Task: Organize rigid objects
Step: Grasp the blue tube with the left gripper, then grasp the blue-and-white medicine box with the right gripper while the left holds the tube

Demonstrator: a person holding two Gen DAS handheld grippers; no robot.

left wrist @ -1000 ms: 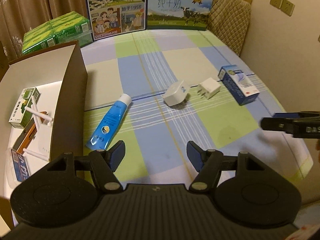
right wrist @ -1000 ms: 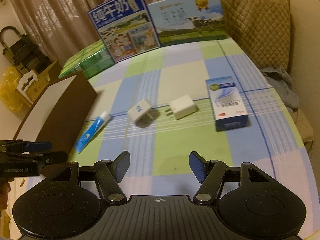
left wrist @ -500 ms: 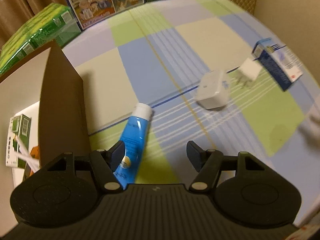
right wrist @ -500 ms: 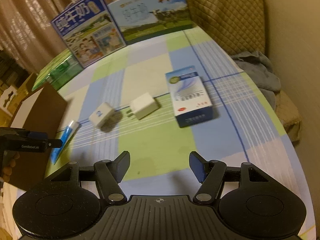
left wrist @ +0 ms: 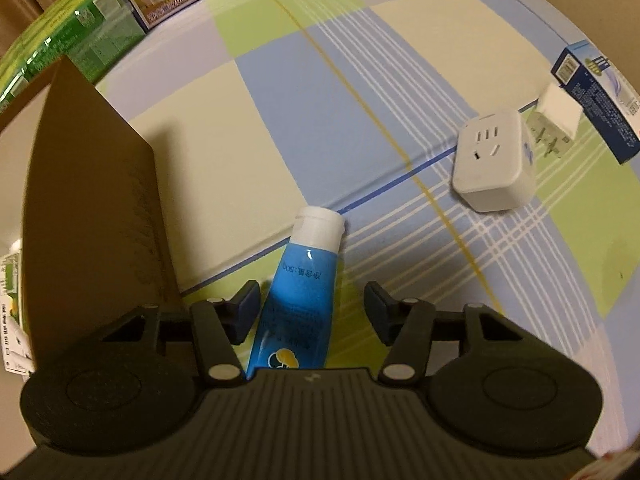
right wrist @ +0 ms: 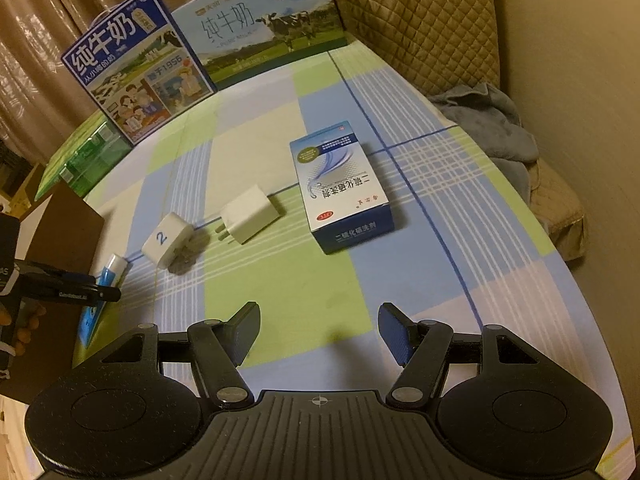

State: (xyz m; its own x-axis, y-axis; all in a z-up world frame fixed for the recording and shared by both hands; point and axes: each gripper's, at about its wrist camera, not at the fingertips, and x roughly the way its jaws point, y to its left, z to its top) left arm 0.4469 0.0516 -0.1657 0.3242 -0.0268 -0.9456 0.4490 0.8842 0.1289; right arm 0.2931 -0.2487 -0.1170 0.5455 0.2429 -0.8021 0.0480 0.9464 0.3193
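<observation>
While my left gripper (left wrist: 308,310) has been closing its still-unclamped fingers astride the tube (left wrist: 298,288), it could squirt sideways; the right gripper (right wrist: 318,330) gapes empty.

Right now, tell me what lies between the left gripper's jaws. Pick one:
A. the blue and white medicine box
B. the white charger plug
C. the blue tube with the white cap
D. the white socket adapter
C: in the left wrist view the blue tube lies between the jaws of the left gripper, which have just been closing; a gap remains on the right side.
</observation>
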